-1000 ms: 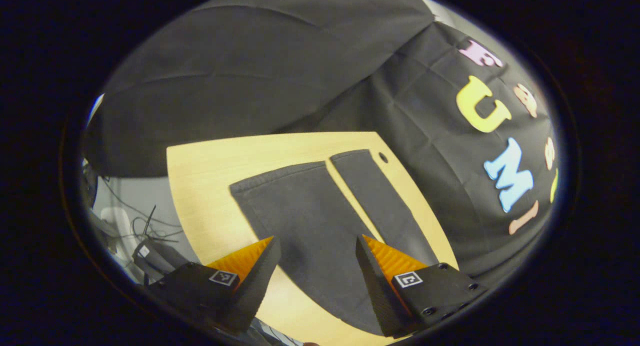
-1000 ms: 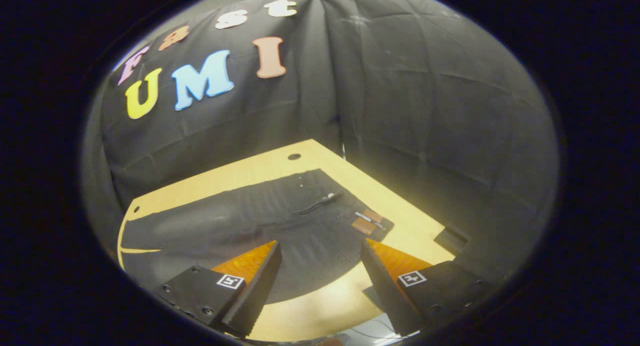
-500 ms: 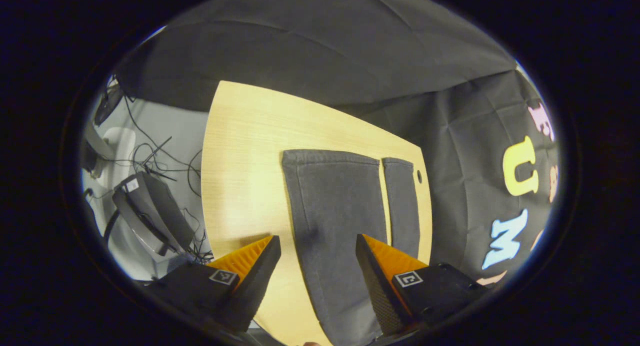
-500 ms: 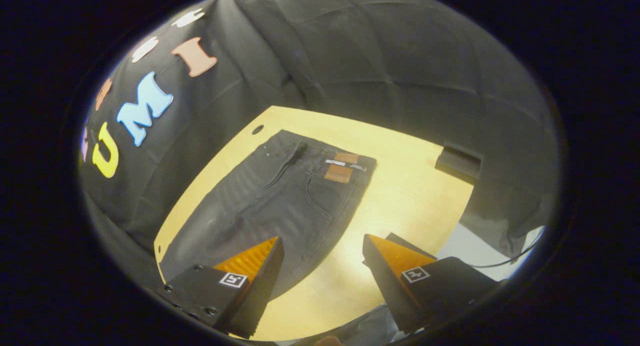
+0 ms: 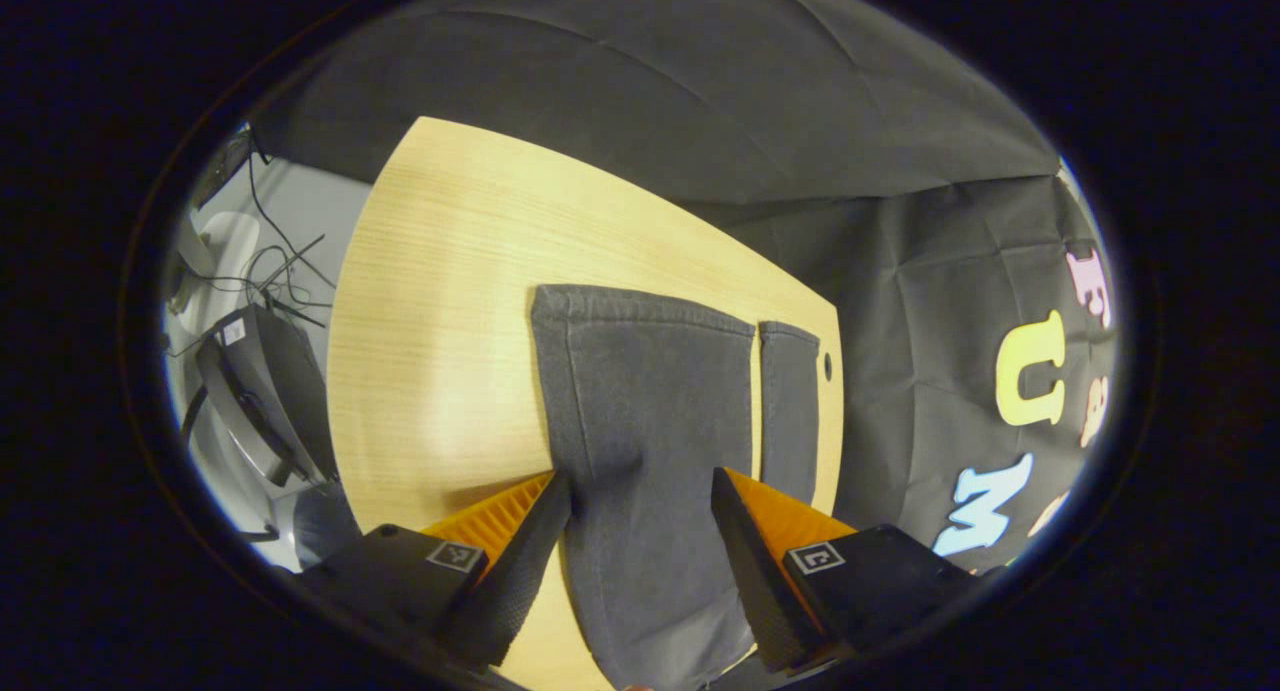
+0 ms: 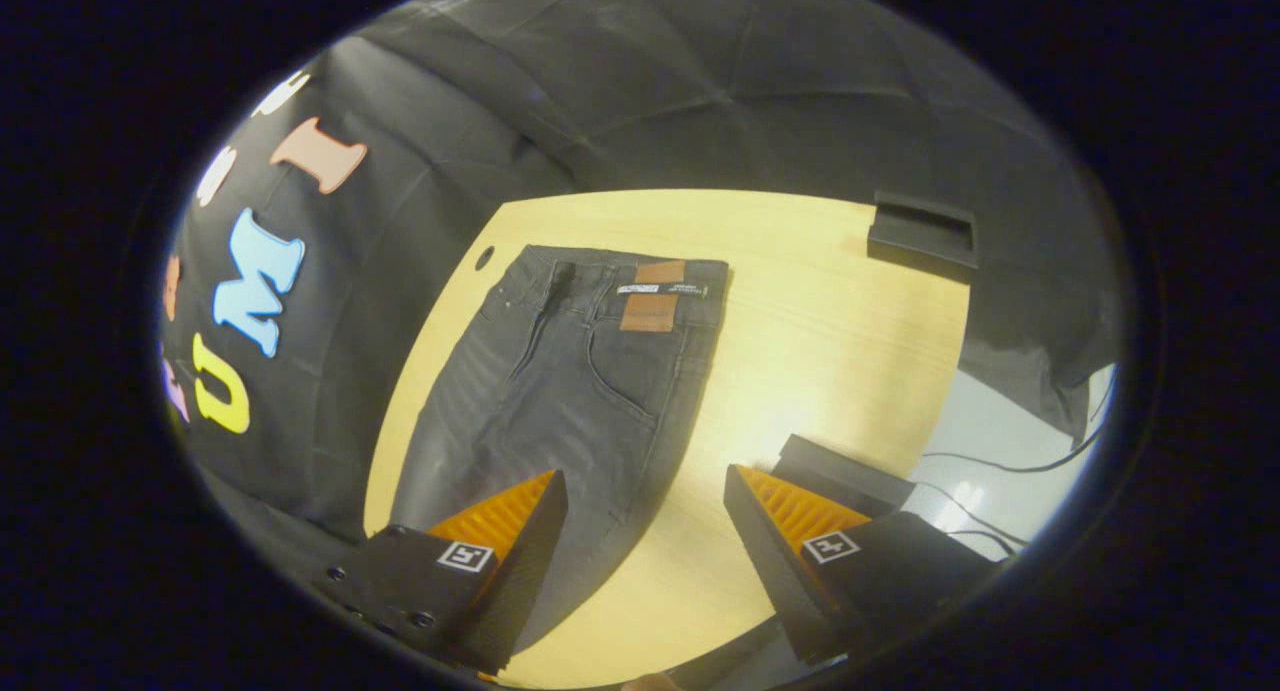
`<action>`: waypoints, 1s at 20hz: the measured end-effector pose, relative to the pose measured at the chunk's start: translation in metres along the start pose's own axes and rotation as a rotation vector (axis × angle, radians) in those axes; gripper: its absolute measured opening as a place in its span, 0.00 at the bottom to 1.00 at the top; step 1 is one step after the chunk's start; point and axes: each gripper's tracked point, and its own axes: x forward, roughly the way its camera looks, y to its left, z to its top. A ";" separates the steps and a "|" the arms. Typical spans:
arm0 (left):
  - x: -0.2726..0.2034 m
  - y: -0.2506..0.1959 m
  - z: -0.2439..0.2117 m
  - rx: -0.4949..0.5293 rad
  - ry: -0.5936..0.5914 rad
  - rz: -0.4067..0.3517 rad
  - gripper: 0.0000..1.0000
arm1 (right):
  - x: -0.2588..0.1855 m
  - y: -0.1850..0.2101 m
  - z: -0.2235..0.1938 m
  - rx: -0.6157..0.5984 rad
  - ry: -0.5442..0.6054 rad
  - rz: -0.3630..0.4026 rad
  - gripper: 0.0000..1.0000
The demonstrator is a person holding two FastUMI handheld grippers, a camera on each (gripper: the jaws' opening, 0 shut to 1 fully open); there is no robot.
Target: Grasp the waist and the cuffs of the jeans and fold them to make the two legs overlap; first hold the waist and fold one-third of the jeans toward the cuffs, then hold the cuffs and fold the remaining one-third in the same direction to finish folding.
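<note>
Jeans [image 6: 560, 391] flat on the bench [image 6: 820, 331].
My left tongs [image 5: 640, 531] and right tongs [image 6: 645, 531] both gape, holding nothing.

A pale wooden bench [image 6: 820, 341] carries dark grey jeans [image 6: 570, 371] spread flat, waist toward its far edge in the right gripper view, both legs side by side. A small black tray [image 6: 922, 233] sits at one far corner, well apart from the jeans, and a black block [image 6: 840, 471] lies near the bench's near edge.
</note>
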 end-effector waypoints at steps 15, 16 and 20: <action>0.021 0.014 -0.007 -0.111 0.034 -0.056 0.66 | 0.053 0.016 -0.010 0.179 0.133 0.090 0.40; 0.021 0.019 -0.009 -0.108 0.039 -0.033 0.63 | 0.054 0.013 -0.009 0.195 0.139 0.091 0.26; 0.017 0.030 -0.014 -0.086 0.037 0.001 0.30 | 0.060 0.010 -0.013 0.254 0.173 0.124 0.12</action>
